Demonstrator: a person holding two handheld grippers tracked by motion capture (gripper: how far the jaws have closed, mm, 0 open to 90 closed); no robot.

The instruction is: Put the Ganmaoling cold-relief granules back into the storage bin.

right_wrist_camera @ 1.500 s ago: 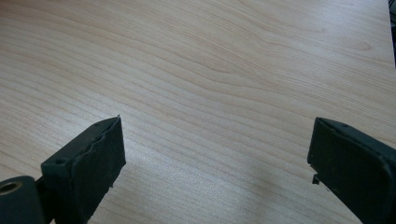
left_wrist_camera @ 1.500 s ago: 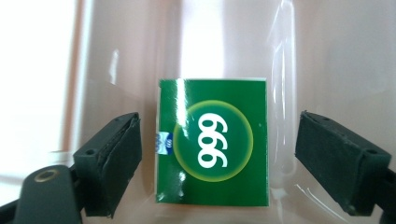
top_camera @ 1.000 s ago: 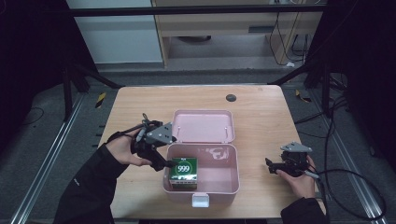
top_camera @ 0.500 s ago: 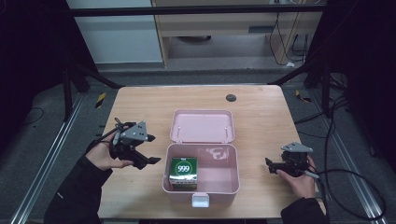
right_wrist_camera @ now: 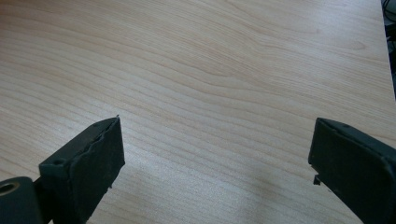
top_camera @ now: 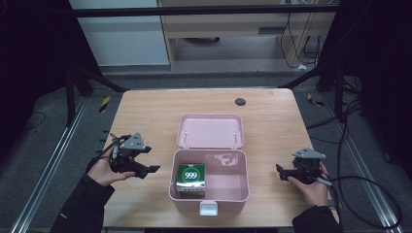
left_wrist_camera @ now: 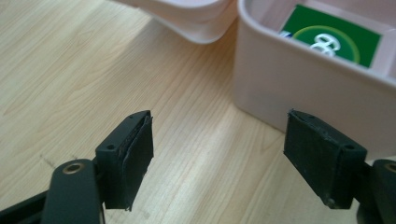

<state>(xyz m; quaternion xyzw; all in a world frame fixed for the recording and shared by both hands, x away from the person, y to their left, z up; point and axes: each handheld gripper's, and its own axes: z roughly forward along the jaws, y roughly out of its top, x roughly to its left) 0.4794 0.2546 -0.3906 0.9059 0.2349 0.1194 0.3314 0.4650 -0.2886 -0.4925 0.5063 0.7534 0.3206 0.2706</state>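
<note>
Left gripper [top_camera: 151, 169] sits low at the table's left front, held in the person's left hand [top_camera: 104, 170], jaws spread wide and empty, tips just beside the pink box's left wall, not touching. In the left gripper view the left gripper [left_wrist_camera: 219, 158] has both pads apart over bare wood, box wall just past the right jaw. Right gripper [top_camera: 279, 171] is at the right front in the right hand [top_camera: 311, 187], well apart from the box, jaws released and empty; right gripper view shows the right gripper [right_wrist_camera: 215, 158] with a wide gap over plain wooden table [right_wrist_camera: 201, 70]. Pink box [top_camera: 210, 200] stands near the front edge at centre, white latch on its front wall, lid [top_camera: 210, 131] folded back flat behind it. Green carton [top_camera: 190, 178] marked 999 lies inside against the box's left side; seen also as the green carton [left_wrist_camera: 334, 39] over the box rim [left_wrist_camera: 299, 70]. Farther back a small dark round spot [top_camera: 240, 101] on the table [top_camera: 145, 116] near the far edge
</note>
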